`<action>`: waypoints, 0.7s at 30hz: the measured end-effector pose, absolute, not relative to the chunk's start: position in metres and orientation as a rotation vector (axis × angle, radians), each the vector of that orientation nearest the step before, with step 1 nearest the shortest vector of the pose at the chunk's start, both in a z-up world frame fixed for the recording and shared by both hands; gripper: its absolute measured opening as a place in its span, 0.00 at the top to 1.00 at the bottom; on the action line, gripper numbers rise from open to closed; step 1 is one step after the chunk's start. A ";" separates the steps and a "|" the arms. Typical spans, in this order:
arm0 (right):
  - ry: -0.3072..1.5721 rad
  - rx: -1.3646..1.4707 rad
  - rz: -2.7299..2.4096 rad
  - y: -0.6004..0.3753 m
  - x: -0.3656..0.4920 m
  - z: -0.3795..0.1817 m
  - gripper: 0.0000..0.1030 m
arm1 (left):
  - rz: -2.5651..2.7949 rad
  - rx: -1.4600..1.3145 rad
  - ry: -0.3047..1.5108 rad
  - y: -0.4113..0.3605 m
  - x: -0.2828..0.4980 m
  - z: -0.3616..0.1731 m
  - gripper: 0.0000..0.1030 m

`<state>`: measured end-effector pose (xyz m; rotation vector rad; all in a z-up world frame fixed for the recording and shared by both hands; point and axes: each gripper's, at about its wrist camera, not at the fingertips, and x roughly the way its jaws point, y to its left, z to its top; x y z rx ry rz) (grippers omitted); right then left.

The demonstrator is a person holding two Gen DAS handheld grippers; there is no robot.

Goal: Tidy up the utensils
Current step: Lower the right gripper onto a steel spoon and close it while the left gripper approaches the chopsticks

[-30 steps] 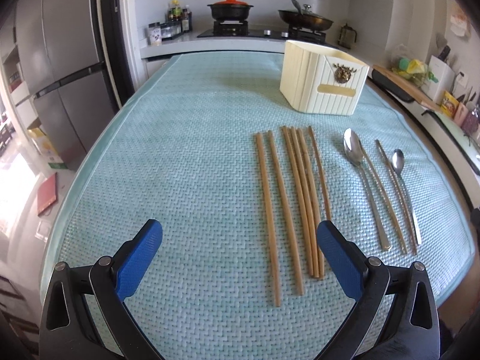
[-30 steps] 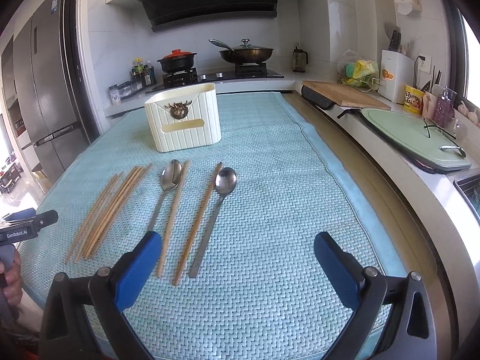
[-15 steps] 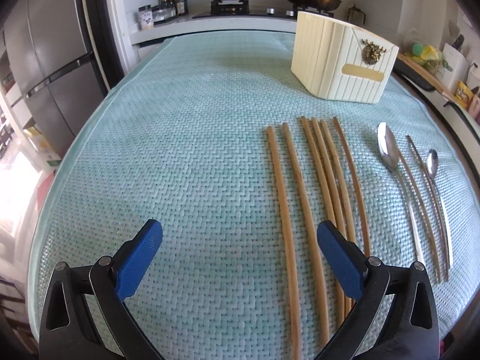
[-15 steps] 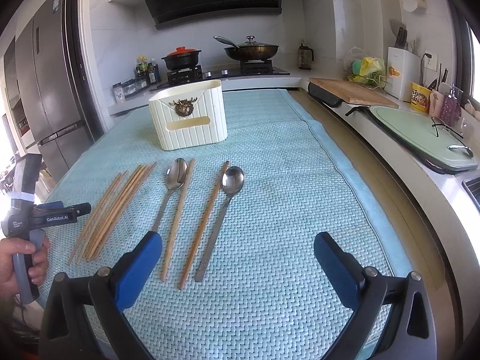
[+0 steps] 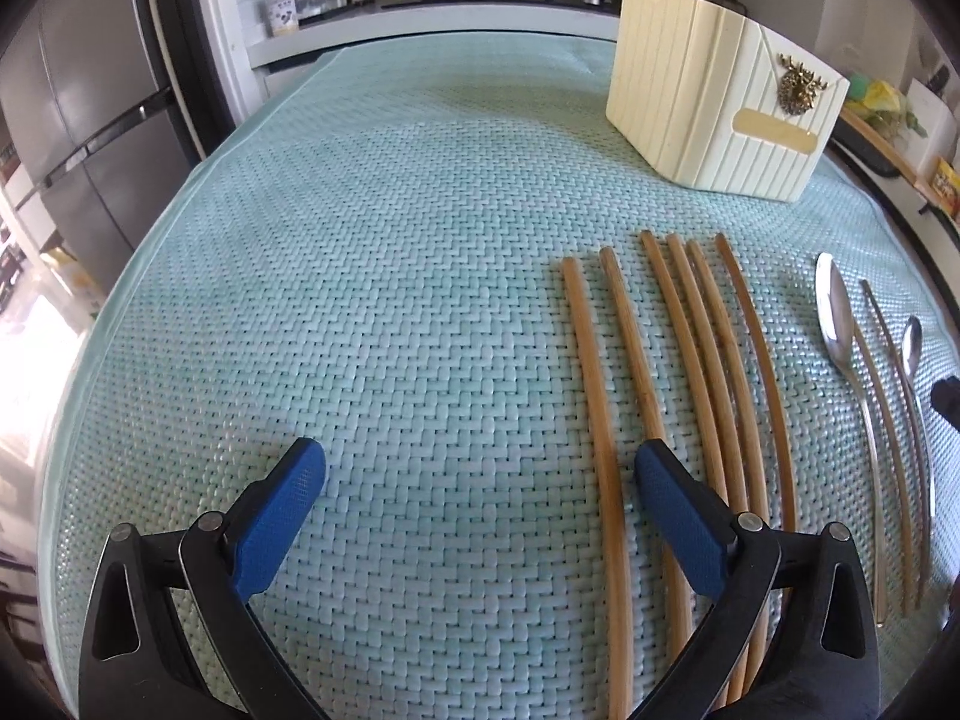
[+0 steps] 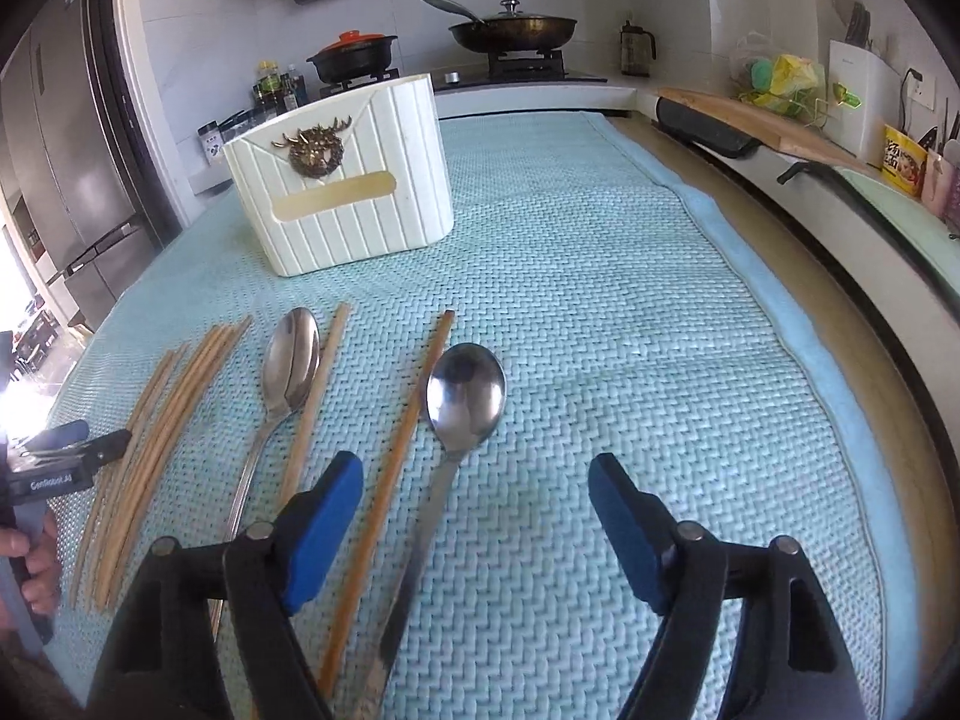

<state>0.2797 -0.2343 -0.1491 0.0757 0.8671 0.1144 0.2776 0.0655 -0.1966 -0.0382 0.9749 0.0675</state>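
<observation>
Kitchen mat (image 6: 600,300): right gripper (image 6: 477,480), jaws just narrowing yet unclenched, straddles smooth steel spoon (image 6: 456,420) before holder (image 6: 342,180); grasp the stiff handle.

Bright daylight, left-edge glare, fisheye-bent edges.

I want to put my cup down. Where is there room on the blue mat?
Room: right of the right spoon toward the mat's edge, and left of the chopsticks. Crowded: chopsticks and spoons below the cream holder.
</observation>
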 end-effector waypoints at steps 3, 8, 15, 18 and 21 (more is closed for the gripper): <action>0.907 0.055 0.071 -0.229 0.299 -0.160 0.38 | 0.050 -0.031 0.985 0.065 0.284 -0.197 0.00; 0.911 0.052 0.035 -0.227 0.310 -0.160 0.52 | 0.035 -0.023 1.001 0.063 0.295 -0.196 0.00; 0.917 0.028 0.034 -0.218 0.319 -0.159 0.50 | 0.020 -0.017 1.022 0.056 0.309 -0.194 0.01; 0.920 -0.005 0.015 -0.213 0.323 -0.161 0.50 | 0.016 -0.018 1.015 0.055 0.309 -0.192 0.06; 0.911 -0.025 0.013 -0.210 0.327 -0.160 0.64 | -0.004 -0.005 0.995 0.046 0.303 -0.189 0.21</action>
